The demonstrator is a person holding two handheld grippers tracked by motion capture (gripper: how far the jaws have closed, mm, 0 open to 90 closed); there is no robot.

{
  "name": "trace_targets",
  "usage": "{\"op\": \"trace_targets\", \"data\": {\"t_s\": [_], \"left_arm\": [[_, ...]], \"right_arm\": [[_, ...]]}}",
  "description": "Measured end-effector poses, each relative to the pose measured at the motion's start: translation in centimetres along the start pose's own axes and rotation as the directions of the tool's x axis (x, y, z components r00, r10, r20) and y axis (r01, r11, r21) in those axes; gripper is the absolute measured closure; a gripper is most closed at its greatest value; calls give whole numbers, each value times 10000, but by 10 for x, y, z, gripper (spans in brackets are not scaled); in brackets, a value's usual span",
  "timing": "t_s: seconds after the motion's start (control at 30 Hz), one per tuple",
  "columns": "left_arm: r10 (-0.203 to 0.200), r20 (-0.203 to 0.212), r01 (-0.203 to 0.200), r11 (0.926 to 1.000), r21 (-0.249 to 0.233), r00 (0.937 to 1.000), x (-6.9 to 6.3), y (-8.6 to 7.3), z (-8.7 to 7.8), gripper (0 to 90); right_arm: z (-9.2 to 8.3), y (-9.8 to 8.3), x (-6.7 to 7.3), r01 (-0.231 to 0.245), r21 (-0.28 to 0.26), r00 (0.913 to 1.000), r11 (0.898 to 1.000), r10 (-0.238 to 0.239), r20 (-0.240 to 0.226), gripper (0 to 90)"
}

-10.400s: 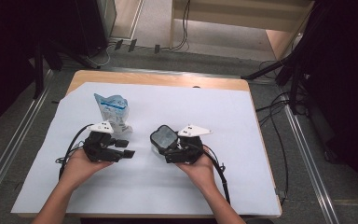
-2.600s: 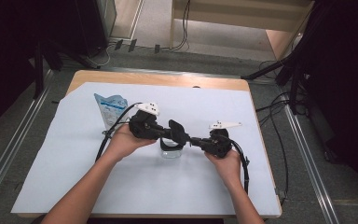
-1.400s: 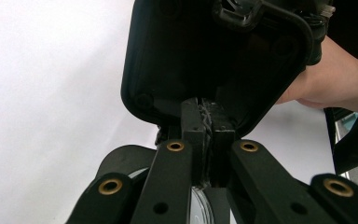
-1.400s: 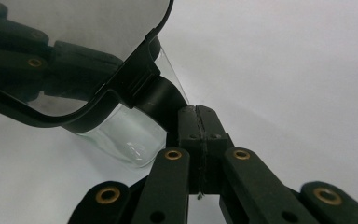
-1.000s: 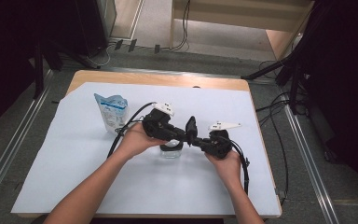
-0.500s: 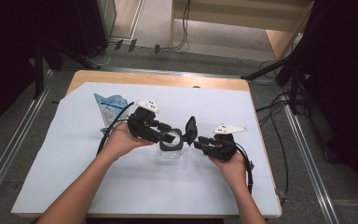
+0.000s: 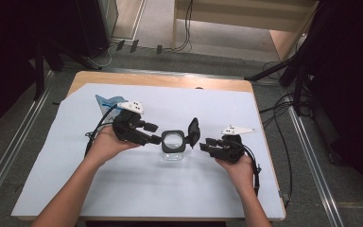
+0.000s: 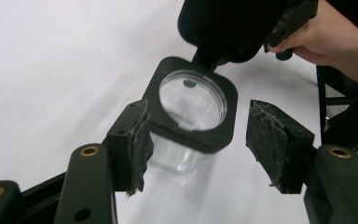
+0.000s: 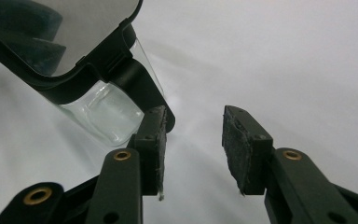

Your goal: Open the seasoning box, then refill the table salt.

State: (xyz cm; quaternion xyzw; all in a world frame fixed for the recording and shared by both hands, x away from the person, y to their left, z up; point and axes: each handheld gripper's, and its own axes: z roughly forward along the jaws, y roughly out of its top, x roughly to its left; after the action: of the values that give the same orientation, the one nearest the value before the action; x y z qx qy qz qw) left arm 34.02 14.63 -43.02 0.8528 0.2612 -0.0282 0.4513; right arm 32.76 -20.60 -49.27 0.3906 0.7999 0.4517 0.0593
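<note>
1. White sheeting (image 7: 137, 189) covered the wooden tabletop (image 7: 156, 79), with dark floor and loose cables around it.
2. Near the middle of the sheet stood a clear glass jar (image 7: 173, 150) with a black square collar around a round mouth; seen from the left claw's view, the jar (image 8: 191, 112) held nothing I could make out.
3. Its black hinged lid (image 7: 194, 131) stood flipped up on the jar's right side in the high view, attached at the collar's hinge; the lid (image 8: 223, 23) rose at the far side of the jar in the left claw's view.
4. Left claw (image 7: 153, 138): released, its jaws having just been opening. The padded fingers (image 8: 140, 140) stood on either side of the collar without pressing on it, one pad very close to the collar's near corner, the other clearly apart.
5. Right claw (image 7: 204, 144): also released, jaws having just been opening, with only bare sheet between them. It sat just beside the raised lid, and in its own view one finger (image 9: 153, 140) lay close against the hinge, though I could not tell whether it touched.
6. A blue-and-clear plastic pouch (image 7: 108, 102) lay at the far left of the sheet, behind the left hand (image 7: 105, 144), well apart from the jar; its contents could not be made out.
</note>
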Motion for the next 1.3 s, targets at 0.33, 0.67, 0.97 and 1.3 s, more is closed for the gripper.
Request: {"op": "trace_targets", "data": {"t_s": [0.33, 0.67, 0.97, 1.3], "left_arm": [[-401, -474, 390, 9990, -226, 9981, 6, -17, -25, 452], [-696, -810, 647, 9960, -617, 9943, 18, -28, -49, 424], [-952, -1503, 862, 9941, -653, 9840, 26, -38, -68, 425], [-1244, -2044, 1067, 9897, -957, 9709, 30, -49, -90, 427]], "right_arm": [[1, 0, 2, 196, -25, 9998, 9998, -196, -36, 572], [2, 1, 0, 390, 21, 9992, 9992, -390, 72, 561], [4, 3, -2, 399, 23, 9992, 9992, -399, -7, 561], [8, 6, -4, 285, -31, 9994, 9996, -285, -182, 558]]}}
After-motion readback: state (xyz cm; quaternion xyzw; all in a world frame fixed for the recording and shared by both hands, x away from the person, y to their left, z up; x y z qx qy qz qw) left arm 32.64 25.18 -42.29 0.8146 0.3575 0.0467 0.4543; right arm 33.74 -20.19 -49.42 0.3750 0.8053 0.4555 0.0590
